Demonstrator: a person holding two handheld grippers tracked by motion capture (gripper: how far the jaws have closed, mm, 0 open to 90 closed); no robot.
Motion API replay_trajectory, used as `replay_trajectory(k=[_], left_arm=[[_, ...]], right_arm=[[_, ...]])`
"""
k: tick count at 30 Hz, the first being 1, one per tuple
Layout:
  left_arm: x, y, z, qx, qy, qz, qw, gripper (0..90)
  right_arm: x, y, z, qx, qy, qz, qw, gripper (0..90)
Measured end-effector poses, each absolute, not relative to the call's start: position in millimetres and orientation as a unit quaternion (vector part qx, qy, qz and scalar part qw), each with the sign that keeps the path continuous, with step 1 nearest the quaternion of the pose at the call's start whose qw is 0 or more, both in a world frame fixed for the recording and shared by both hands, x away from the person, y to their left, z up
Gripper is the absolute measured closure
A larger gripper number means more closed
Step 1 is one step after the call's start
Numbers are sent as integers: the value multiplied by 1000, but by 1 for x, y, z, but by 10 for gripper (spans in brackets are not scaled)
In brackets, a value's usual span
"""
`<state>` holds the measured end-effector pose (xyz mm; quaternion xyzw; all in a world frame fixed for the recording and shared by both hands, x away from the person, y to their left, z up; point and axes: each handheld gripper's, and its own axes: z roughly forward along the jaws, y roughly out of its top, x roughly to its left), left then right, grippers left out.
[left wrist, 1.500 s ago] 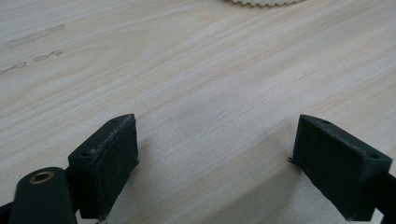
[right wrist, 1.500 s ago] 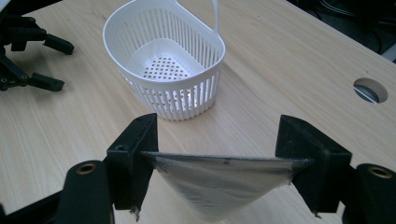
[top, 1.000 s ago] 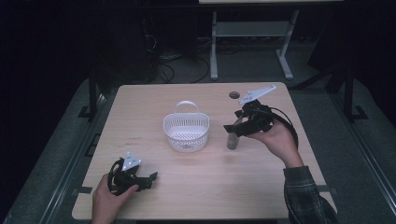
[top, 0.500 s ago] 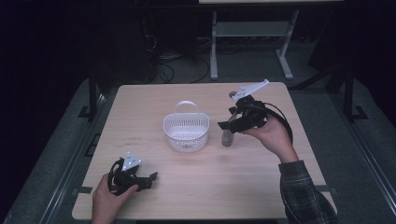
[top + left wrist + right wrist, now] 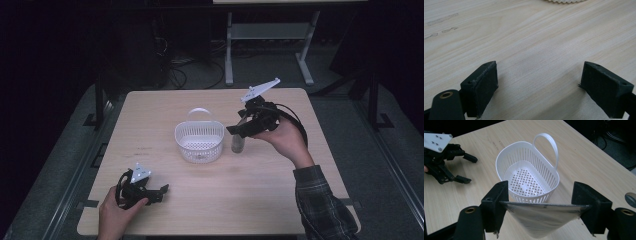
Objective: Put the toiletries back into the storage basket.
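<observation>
My right gripper (image 5: 239,131) is shut on a small translucent grey cup (image 5: 238,143), pinching its rim from both sides. In the right gripper view the cup (image 5: 541,218) tapers downward between the black pads (image 5: 496,205). It hangs slightly above the table, just right of a white slotted basket (image 5: 199,141) with an upright handle. The basket (image 5: 529,170) is empty. My left gripper (image 5: 161,192) rests on the table at the front left, open, with bare wood between its pads (image 5: 485,85). It also shows in the right gripper view (image 5: 470,169).
The light wooden table (image 5: 260,200) has free room in front of the basket and on its right half. A small round grey disc (image 5: 631,198) lies on the table near the far right. Cables and a metal stand (image 5: 270,35) sit on the dark floor beyond.
My right gripper has risen with the cup and shifted slightly left, closer to the basket. The left gripper has stayed in place.
</observation>
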<state>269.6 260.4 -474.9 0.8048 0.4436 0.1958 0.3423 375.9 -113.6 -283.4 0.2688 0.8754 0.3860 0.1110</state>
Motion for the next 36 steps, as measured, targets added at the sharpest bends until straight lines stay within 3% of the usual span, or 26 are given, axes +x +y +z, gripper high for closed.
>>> replay_trajectory(k=[36], left_arm=[[269,260,-475,808,440,193,342,130]], right_arm=[[396,-73,-256,243,875,404,112,300]])
